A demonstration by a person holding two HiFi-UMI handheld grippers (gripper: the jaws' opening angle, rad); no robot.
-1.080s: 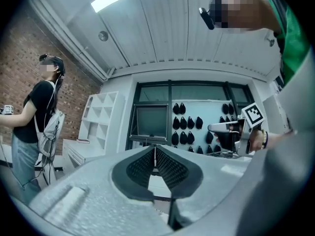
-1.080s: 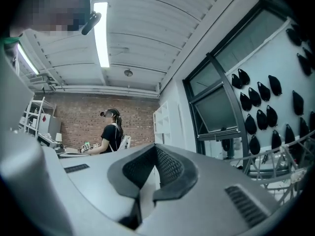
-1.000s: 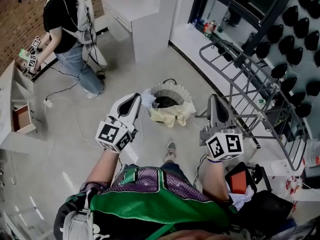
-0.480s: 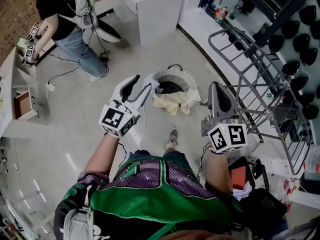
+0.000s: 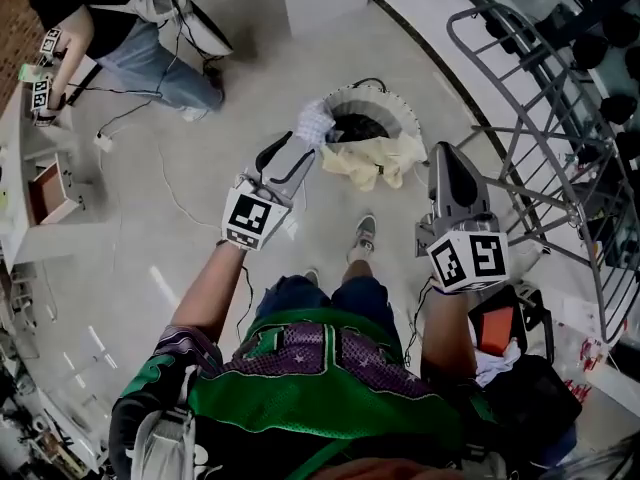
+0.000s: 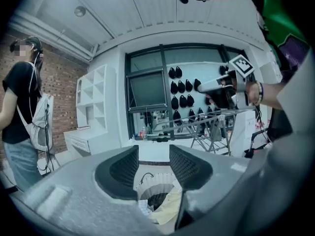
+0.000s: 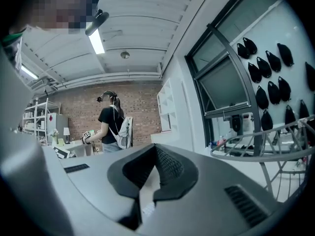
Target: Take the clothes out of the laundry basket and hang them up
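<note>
Clothes: a yellow garment drapes over the near rim of the laundry basket, which stands on the floor.
Left tongs: jaws apart, nothing between them, tips by the basket's left rim near a white cloth.
Right tongs: jaws together, empty, just right of the yellow garment.
Drying rack: right of the basket.

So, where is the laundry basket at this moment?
In the head view the laundry basket stands on the floor at upper centre, just ahead of the left gripper and left of the drying rack.
</note>
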